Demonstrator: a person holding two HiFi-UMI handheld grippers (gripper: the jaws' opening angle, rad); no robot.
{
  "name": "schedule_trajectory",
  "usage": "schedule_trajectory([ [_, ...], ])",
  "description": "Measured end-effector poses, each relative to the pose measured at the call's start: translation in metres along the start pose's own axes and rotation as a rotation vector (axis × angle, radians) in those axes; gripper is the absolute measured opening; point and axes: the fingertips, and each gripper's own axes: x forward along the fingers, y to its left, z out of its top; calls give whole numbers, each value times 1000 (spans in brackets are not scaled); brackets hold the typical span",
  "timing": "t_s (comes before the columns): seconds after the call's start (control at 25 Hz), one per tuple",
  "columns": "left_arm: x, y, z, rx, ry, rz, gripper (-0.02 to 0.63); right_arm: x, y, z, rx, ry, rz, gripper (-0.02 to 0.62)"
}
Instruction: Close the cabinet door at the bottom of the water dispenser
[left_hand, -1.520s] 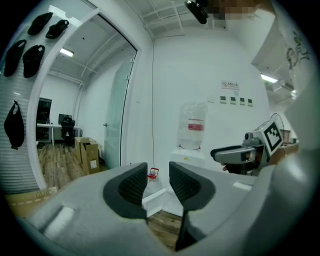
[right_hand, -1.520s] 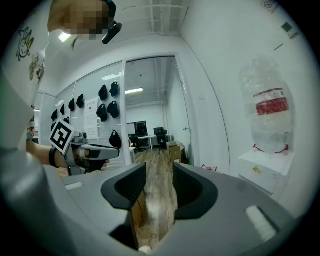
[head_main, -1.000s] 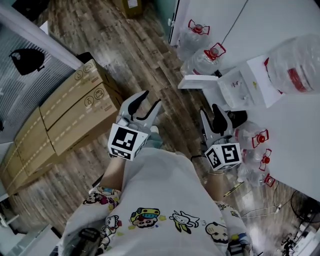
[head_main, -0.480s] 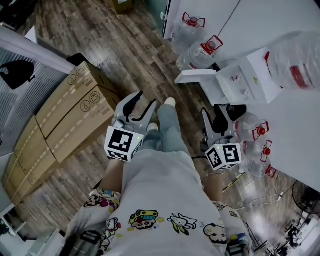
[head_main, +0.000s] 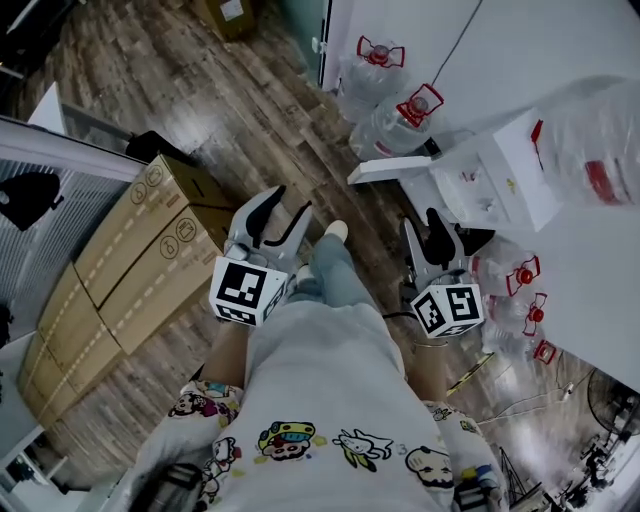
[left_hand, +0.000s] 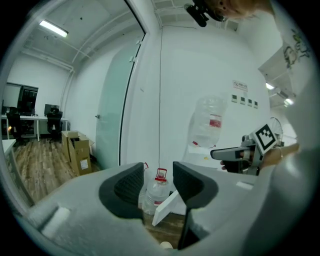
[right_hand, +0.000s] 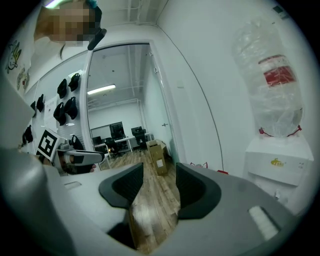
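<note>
Since the cabinet door (head_main: 388, 170) hangs wide open, sticking out left from the bottom of the white water dispenser (head_main: 500, 178) at the far right, the main risk imo is a sloppy push. Both tools are well short of it: left gripper (head_main: 285, 212) and right gripper (head_main: 428, 232) each have their jaws parted at a middling width with nothing between them. That door is a thin panel, so a jaw tip can easily skate off its edge. Shove too hard and the slam could rock the dispenser, which has a big water bottle (head_main: 595, 130) upside down on top. The person's shoe (head_main: 336, 231) is also close to the door, so it may get in the way.

Counts: one dispenser, one door, two grippers. Floor jugs: two far jugs (head_main: 385, 95) against the wall just beyond the door, and three near jugs (head_main: 515, 295) right of the dispenser, I think. Cardboard cartons (head_main: 150, 240) on the left: at least two.
</note>
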Motion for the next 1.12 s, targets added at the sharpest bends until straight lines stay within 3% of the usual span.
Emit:
schedule_trajectory([
  [0.56, 132, 33, 66, 39, -9, -92, 178, 83, -71, 53, 32, -14, -60, 199],
  [1.12, 201, 45, 60, 54, 78, -255, 178, 115, -103, 45, 104, 24, -204, 199],
])
